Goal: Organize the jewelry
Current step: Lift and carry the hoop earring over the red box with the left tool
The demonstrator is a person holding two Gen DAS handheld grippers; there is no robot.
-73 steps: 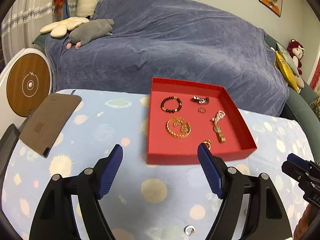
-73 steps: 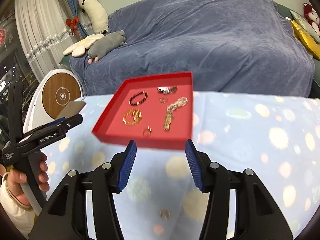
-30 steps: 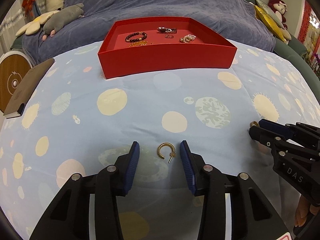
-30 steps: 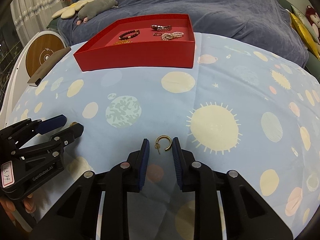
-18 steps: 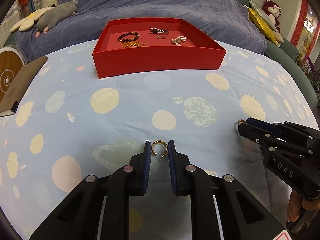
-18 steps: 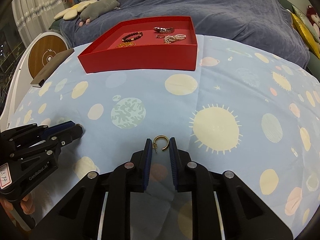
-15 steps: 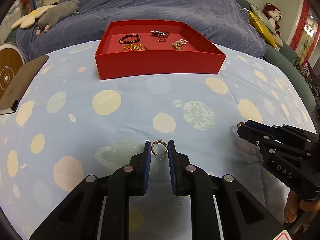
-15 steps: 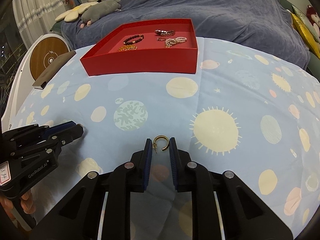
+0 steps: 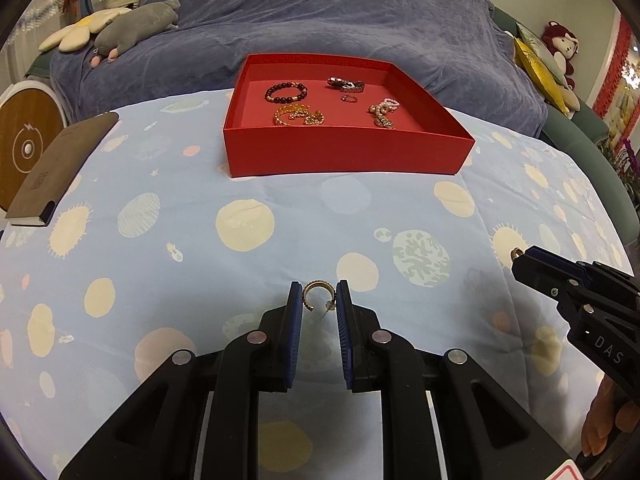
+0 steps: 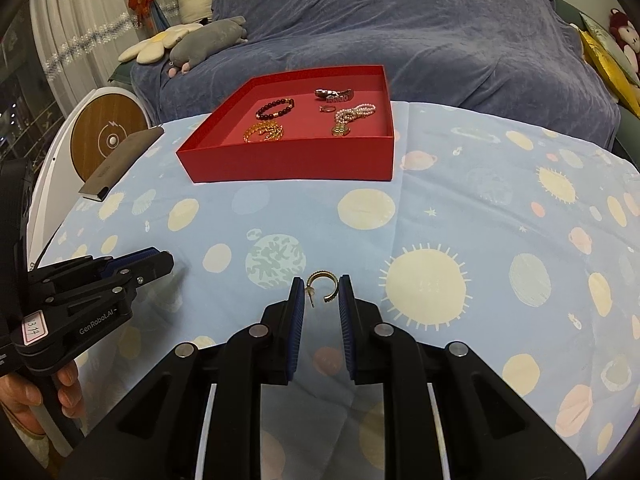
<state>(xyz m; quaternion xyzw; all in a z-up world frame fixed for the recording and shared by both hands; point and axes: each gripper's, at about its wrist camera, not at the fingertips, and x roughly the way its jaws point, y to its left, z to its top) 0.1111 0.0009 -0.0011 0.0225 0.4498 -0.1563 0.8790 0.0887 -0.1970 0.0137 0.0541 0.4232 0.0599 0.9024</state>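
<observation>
My left gripper (image 9: 318, 300) is shut on a gold hoop earring (image 9: 316, 294) and holds it above the spotted blue cloth. My right gripper (image 10: 322, 294) is shut on a second gold hoop earring (image 10: 326, 286). Each gripper also shows in the other's view: the right gripper (image 9: 520, 258) at the right, with its earring at the tip, and the left gripper (image 10: 160, 262) at the left. A red tray (image 9: 344, 152) ahead holds a dark bead bracelet (image 9: 286, 92), a gold chain (image 9: 298, 117), a pearl piece (image 9: 384, 108), a ring and a silver piece.
A brown notebook (image 9: 60, 168) lies at the cloth's left edge. A round wooden-faced device (image 10: 108, 138) stands left of the table. A blue-covered sofa (image 9: 320, 28) with plush toys is behind the tray.
Both grippers have closed on their earrings and lifted them off the cloth. The view has risen, so the tray's inside shows more.
</observation>
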